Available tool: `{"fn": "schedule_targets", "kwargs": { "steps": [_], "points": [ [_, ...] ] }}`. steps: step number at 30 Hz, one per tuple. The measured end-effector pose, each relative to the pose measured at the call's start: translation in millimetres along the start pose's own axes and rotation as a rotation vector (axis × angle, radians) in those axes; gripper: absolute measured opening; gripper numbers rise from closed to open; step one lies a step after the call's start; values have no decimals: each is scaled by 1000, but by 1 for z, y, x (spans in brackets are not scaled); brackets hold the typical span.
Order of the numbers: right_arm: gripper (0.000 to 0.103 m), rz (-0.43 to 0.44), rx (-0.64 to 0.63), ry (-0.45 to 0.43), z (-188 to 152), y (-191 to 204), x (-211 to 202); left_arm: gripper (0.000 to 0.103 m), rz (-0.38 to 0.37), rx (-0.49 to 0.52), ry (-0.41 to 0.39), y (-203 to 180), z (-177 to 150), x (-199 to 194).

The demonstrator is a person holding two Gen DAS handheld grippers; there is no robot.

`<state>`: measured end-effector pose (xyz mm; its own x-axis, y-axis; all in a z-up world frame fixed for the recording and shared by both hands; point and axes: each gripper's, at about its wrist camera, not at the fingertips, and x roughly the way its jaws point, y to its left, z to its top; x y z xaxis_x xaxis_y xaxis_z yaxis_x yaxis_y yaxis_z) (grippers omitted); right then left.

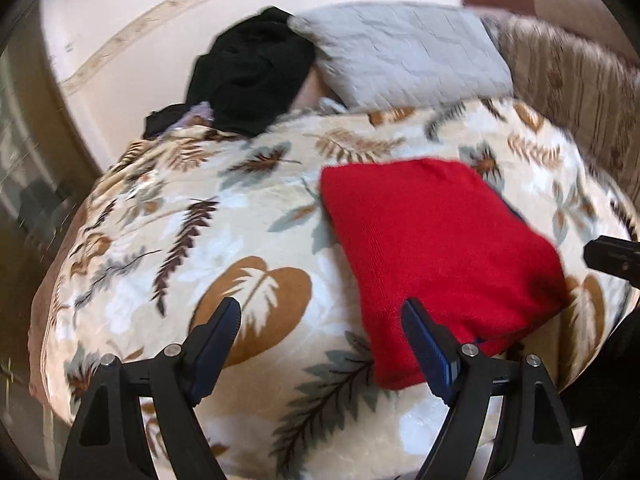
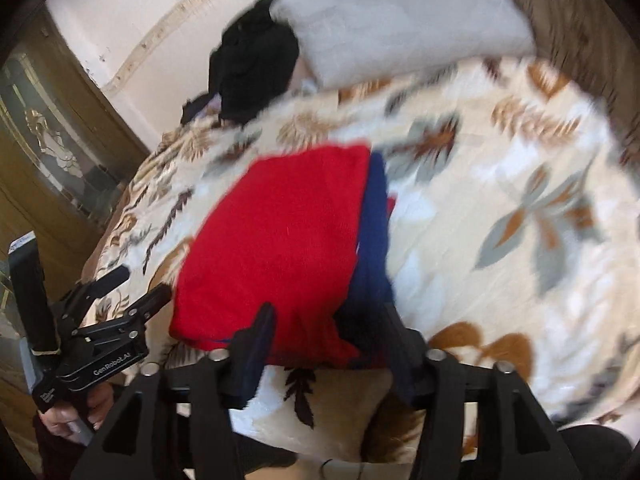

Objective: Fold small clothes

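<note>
One folded red garment on blanket, just ahead of left hand-held gripper (jaws apart, empty).

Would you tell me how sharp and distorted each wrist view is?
Left wrist: red garment and grey pillow mildly smeared, gripper fingers crisp, blanket bulged by fisheye. Right wrist: heavier motion blur, strongest on the blanket's right side.

Leaf-print blanket w/ folded red garment, black clothes, grey pillow.
</note>
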<state>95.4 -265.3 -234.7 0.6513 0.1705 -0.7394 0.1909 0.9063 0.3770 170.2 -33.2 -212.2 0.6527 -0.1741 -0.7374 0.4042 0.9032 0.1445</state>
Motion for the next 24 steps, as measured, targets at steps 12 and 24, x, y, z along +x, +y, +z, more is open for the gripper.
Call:
{"fn": "schedule_targets", "kwargs": {
  "steps": [12, 24],
  "points": [
    [76, -66, -87, -241, -3, 43, -100, 86, 142, -80, -136, 13, 11, -89],
    [76, -80, -107, -285, -19, 60, -130, 86, 215, -104, -214, 14, 16, -139]
  ]
}}
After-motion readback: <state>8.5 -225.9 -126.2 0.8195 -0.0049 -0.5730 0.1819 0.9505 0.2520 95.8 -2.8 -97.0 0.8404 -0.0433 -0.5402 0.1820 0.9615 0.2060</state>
